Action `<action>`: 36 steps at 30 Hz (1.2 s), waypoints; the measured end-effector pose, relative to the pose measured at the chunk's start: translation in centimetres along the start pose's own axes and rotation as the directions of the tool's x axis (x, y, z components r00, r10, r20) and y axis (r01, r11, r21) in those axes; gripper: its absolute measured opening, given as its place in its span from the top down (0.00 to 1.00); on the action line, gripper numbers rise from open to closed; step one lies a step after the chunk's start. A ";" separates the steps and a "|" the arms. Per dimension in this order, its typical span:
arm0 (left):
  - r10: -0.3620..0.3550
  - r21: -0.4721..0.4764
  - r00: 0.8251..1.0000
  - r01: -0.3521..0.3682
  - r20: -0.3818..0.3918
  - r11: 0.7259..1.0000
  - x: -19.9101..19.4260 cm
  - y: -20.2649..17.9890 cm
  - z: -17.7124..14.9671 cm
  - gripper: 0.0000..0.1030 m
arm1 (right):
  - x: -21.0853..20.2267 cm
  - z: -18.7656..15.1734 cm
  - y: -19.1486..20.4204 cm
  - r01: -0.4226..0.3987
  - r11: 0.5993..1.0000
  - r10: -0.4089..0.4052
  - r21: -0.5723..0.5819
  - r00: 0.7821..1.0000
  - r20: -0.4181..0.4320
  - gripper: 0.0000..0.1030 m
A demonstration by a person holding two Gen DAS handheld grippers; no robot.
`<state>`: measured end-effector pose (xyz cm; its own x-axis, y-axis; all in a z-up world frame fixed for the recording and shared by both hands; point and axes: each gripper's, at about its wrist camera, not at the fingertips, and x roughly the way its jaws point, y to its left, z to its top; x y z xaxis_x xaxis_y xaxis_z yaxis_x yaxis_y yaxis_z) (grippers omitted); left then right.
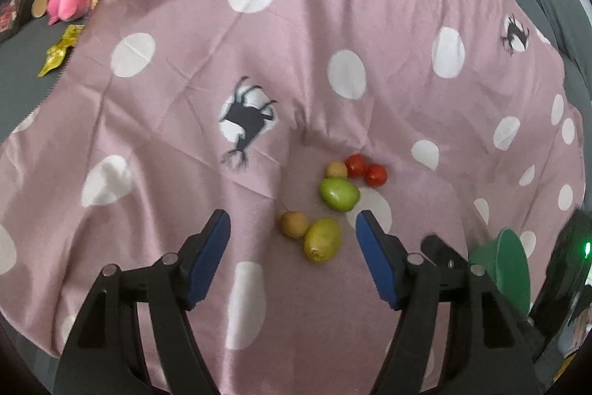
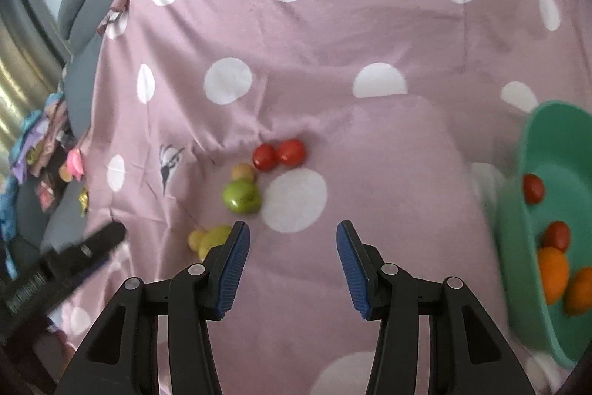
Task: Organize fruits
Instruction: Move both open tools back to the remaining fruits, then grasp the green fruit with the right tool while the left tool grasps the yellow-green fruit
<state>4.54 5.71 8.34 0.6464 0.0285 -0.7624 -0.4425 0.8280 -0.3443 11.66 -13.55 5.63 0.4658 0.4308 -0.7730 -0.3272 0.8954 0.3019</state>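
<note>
Both the left claw [image 1: 292,223] and the right claw [image 2: 292,234] pointed steeply downward, jaws apart and apparently holding nothing.

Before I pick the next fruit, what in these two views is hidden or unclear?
- Green bowl, left wrist view: its inside is hidden by its own wall and the left hand-held gripper.
- Yellow-green fruit, right wrist view: partly behind a finger of the right hand-held gripper.
- Bowl's far side, right wrist view: cut off by the edge.

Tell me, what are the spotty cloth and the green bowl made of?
Cloth: looks like thin woven fabric, slightly shiny, since it creases and folds softly. Bowl: probably plastic, because it is one even green with a smooth, thick rim, though blur leaves that unsure.
</note>
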 end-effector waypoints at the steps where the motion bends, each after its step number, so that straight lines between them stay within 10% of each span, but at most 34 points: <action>1: 0.001 0.020 1.000 -0.001 -0.006 1.000 0.6 -0.4 -0.2 0.37 | 0.5 0.5 -0.3 -0.020 1.000 0.020 0.015 1.000 -0.012 0.52; 14: 0.060 0.076 0.984 -0.048 -0.171 0.996 7.0 -2.0 -2.1 0.50 | 10.6 4.0 2.5 -0.157 0.987 0.144 -0.042 0.964 -0.223 0.52; 29: 0.030 0.078 0.985 -0.017 -0.172 0.997 8.6 -2.1 -2.4 0.67 | 11.7 3.5 2.8 -0.221 0.974 0.207 -0.038 0.952 -0.227 0.64; 36: 0.019 0.095 0.988 -0.004 -0.154 0.995 7.9 -2.4 -2.5 0.67 | 9.3 3.8 1.2 -0.129 0.991 0.121 -0.030 0.975 -0.185 0.64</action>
<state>9.16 2.58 1.75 0.5349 -0.0426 -0.8438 -0.3841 0.8773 -0.2877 18.74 -8.00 0.93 0.2628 0.5078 -0.8204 -0.4090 0.8288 0.3819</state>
